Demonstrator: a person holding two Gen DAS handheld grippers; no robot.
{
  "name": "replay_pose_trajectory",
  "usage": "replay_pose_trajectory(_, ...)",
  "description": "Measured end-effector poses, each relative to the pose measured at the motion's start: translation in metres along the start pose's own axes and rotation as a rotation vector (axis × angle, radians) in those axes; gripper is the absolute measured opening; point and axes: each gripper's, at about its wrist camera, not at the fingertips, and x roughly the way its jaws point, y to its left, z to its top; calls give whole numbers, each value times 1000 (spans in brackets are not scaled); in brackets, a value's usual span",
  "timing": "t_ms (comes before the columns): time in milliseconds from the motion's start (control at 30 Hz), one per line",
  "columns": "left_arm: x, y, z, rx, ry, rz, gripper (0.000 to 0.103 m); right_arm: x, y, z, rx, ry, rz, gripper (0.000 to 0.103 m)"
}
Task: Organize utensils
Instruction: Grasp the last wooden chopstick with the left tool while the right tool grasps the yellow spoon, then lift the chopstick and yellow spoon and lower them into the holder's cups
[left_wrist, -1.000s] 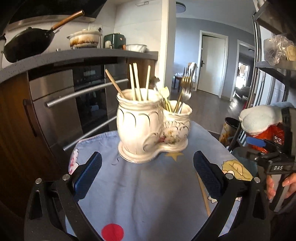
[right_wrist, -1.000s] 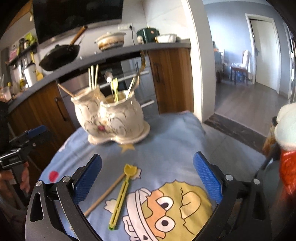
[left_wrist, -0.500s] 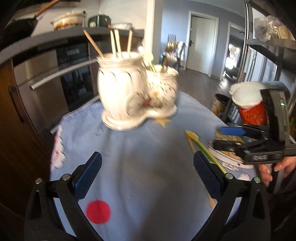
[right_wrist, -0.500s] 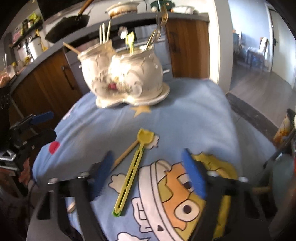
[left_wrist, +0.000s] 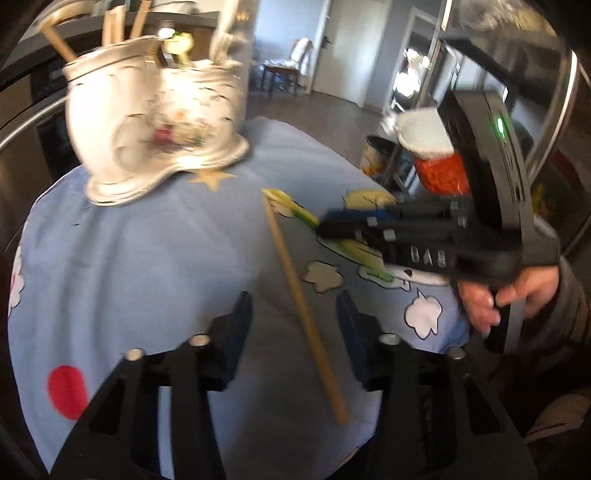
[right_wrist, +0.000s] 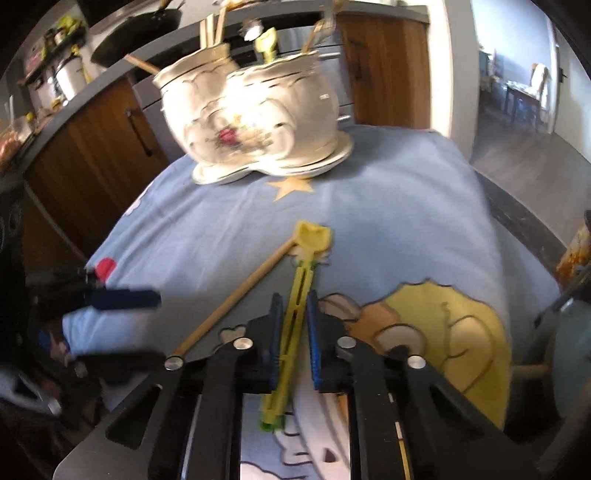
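Most sticks stand in the white flowery pot (right_wrist: 255, 122), but the right claw (right_wrist: 293, 332) is only half closed around the long yellow plastic spoon (right_wrist: 295, 310), and the left claw (left_wrist: 293, 332) waits half open over the thin wooden stick (left_wrist: 295, 284).

A home kitchen. Wooden cabinets (right_wrist: 92, 147) sit under a dark counter (right_wrist: 122, 70) holding a black wok (right_wrist: 136, 22), with a steel oven front (left_wrist: 22, 122) alongside. Beyond it, an open doorway shows a chair (left_wrist: 299, 55) in a grey-walled room.
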Motion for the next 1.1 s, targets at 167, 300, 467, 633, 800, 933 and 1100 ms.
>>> replay_pose_trajectory(167, 14, -10, 0, 61, 50, 43, 10, -5, -6, 1, -9, -13, -24, 11)
replay_pose_trajectory(300, 9, -12, 0, 119, 67, 85, 6, -7, 0, 1, -60, -22, -48, 11)
replay_pose_trajectory(467, -1, 12, -2, 157, 103, 155, 6, -12, 3, 4, -122, -22, -85, 11)
replay_pose_trajectory(633, -9, 27, -5, 197, 167, 162, 7, -9, 1, 8, -152, 41, -82, 12)
replay_pose_trajectory(800, -15, 32, -5, 174, 157, 167, 35, -9, 3, 15, -189, 55, -97, 37)
replay_pose_trajectory(933, -16, 30, -5, 158, 149, 150, 36, -5, 6, 19, -208, 68, -107, 37)
replay_pose_trajectory(1100, -10, 28, -4, 151, 165, 119, 6, 5, 4, 15, -209, 103, -109, 23)
